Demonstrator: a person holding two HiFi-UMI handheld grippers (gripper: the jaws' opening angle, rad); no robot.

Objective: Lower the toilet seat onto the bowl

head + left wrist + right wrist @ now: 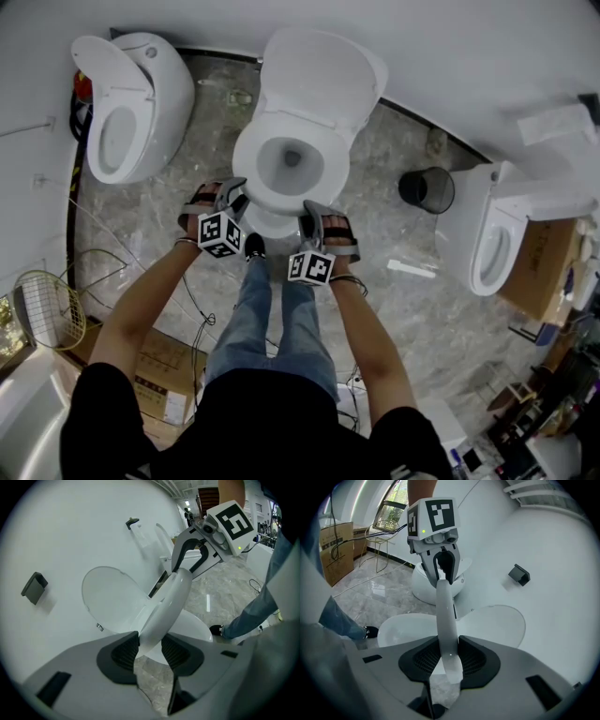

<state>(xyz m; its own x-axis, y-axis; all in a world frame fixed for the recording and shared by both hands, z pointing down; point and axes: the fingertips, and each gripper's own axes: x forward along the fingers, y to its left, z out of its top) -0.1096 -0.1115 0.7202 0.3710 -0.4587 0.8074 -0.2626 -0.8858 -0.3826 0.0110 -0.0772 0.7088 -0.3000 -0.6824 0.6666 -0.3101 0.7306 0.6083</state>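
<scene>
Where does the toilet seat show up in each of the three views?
Head view: toilet seat at top centre, seen as a ring.
Left gripper view: the seat edge-on, rising from between the jaws at bottom centre toward upper right.
Right gripper view: the seat edge-on, a narrow strip up the centre from the jaws.
Shared landmark: the raised lid behind it.

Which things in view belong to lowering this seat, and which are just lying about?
Part of the job:
toilet seat, clamped by the left gripper and the right gripper
bowl under it
raised lid

Lying about:
left toilet
right toilet
black bin
cardboard box
wire chair
</scene>
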